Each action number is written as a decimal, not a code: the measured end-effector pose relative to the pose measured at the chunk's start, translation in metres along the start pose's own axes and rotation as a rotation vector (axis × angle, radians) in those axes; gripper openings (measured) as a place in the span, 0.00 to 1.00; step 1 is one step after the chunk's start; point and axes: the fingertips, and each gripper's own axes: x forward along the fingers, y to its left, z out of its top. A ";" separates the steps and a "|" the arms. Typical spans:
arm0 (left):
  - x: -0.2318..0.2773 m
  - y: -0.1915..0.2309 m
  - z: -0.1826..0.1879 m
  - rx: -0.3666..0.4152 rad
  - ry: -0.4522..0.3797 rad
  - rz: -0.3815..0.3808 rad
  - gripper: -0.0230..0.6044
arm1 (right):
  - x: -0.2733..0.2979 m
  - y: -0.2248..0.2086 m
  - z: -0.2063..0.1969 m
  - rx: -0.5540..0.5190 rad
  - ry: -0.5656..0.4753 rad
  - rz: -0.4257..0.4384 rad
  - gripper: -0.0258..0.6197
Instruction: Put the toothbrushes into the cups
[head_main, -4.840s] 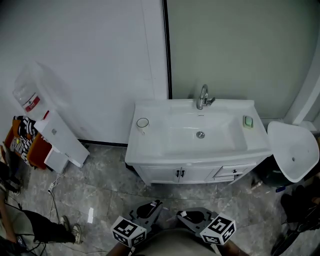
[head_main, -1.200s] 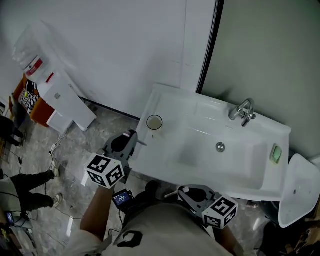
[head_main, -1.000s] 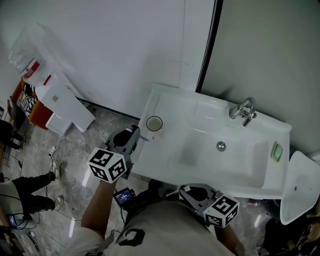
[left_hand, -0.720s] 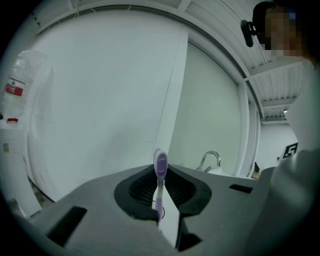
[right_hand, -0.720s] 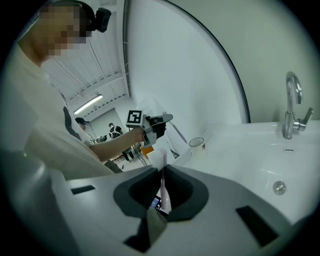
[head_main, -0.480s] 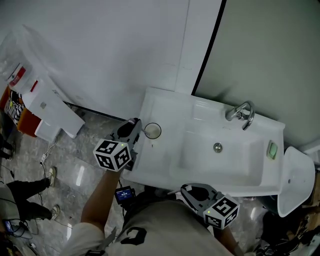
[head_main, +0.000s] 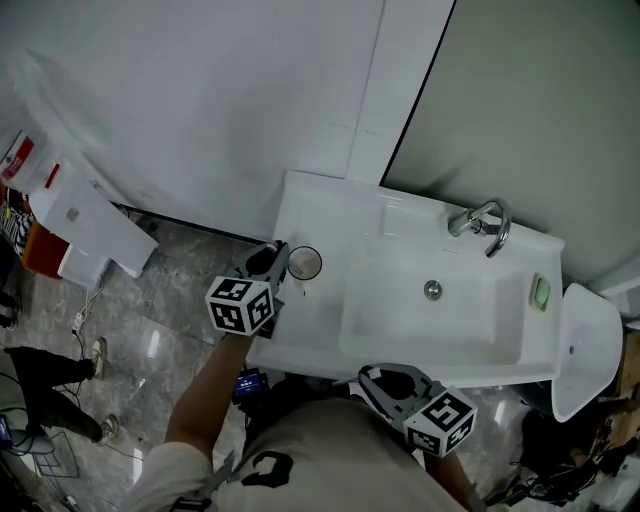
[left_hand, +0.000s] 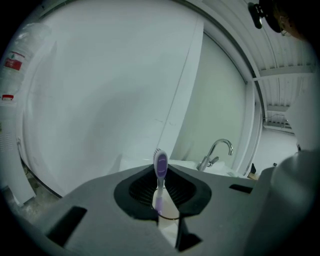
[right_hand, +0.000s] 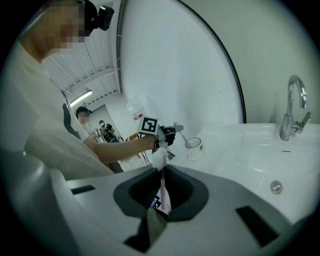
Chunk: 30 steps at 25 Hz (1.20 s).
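Handling either toothbrush calls for little force: both are judged to be light, stiff, slim, smooth plastic, best pinched low on the handle with the head up. Count: two toothbrushes, one cup in view. The left gripper (head_main: 275, 257) is clamped on the purple toothbrush (left_hand: 160, 170), upright, just beside the clear cup (head_main: 304, 263) on the basin counter (head_main: 320, 205). The right gripper (head_main: 375, 380) is clamped on the pale pink toothbrush (right_hand: 163, 187), well apart from that cup.
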 end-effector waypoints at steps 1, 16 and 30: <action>0.001 0.001 -0.004 -0.004 0.007 -0.002 0.12 | 0.001 0.000 0.000 0.003 -0.001 -0.003 0.09; 0.007 0.004 -0.028 0.055 0.077 -0.018 0.12 | 0.003 -0.003 0.002 0.008 -0.007 -0.008 0.09; -0.011 0.007 -0.035 0.007 0.117 -0.019 0.37 | -0.001 -0.001 0.002 0.004 -0.002 0.011 0.09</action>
